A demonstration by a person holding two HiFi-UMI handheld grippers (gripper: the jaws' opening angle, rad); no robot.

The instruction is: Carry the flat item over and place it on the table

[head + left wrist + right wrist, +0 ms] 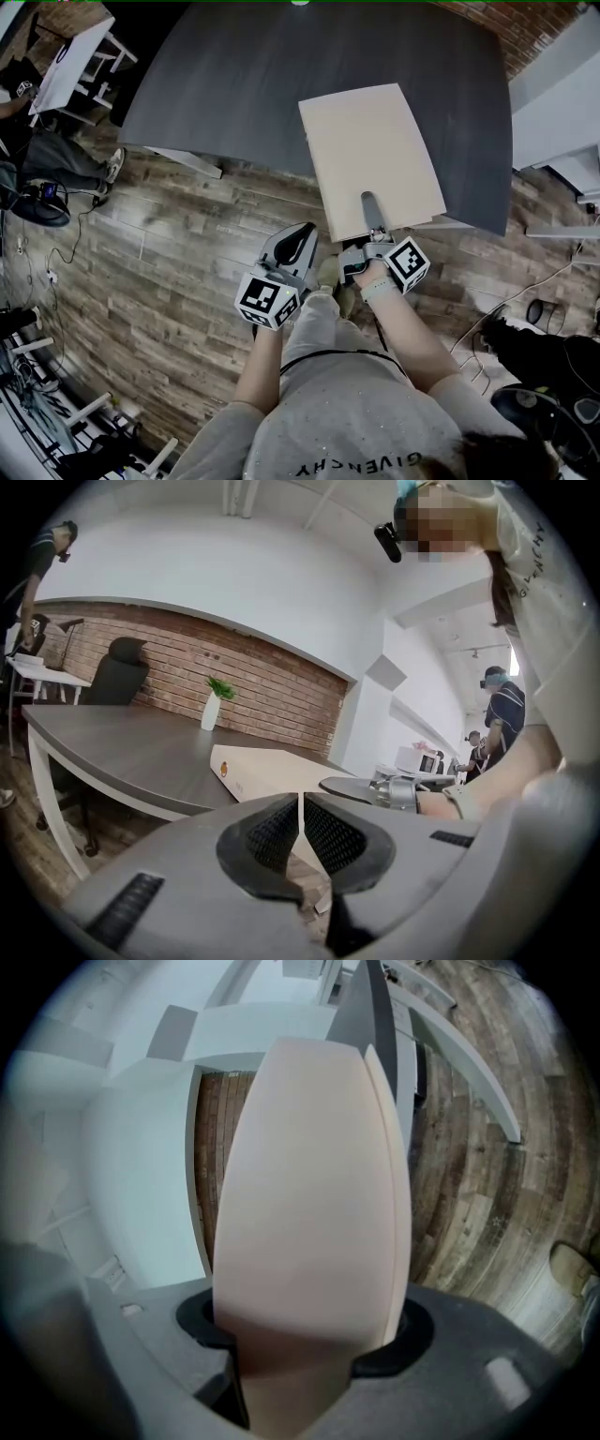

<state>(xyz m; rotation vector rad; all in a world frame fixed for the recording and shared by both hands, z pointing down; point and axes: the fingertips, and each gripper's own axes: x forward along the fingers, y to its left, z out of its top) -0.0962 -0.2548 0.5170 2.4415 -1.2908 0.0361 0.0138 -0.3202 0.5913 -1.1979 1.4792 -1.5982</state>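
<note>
The flat beige box [370, 155] lies on the dark grey table [234, 84], its near end jutting over the table's front edge. My right gripper [373, 227] is at that near end with one finger [372, 208] lying on top of the box. In the right gripper view the box [309, 1194] fills the space between the jaws, and a thin dark gap shows beside one pad. My left gripper [298, 246] hangs over the floor left of the box, shut and empty, its pads [274, 836] nearly touching. The box [272, 771] also appears in the left gripper view.
A white vase with a plant [214, 710] stands far back on the table, with an office chair [117, 672] behind it. White tables [75, 61] and a person [37, 159] are at the left. Cables and gear [525, 347] lie on the wooden floor at the right.
</note>
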